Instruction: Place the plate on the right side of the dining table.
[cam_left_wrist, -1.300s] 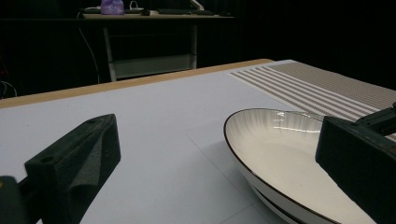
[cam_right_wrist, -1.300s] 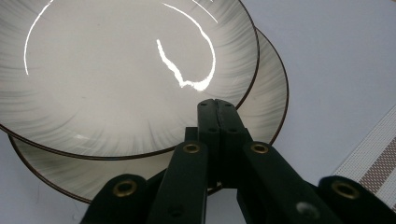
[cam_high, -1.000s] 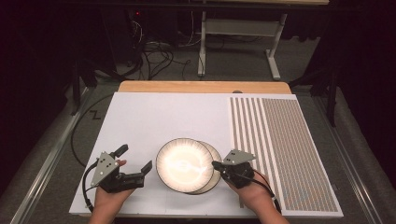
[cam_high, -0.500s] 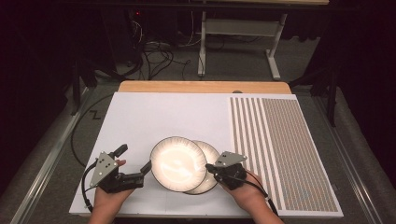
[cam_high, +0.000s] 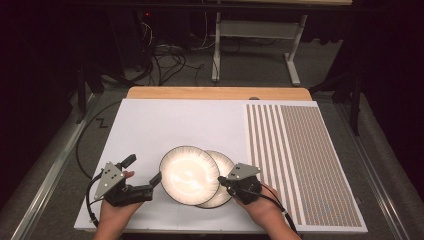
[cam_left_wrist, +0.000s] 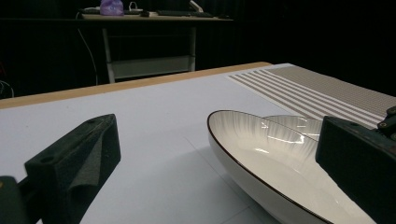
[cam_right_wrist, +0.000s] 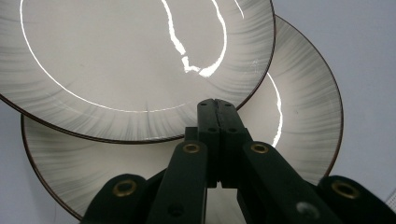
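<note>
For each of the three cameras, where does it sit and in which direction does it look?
High view: above the person's side of the table, looking forward and down; both hands show, left tongs open, right tongs shut.
Left gripper view: on the left tongs, low, looking level across the table; its two black jaws stand wide apart around the upper plate.
Right gripper view: on the right tongs, looking down at the plates; jaws closed at the upper plate's rim.
Shared: all show the upper plate overlapping the lower plate.
</note>
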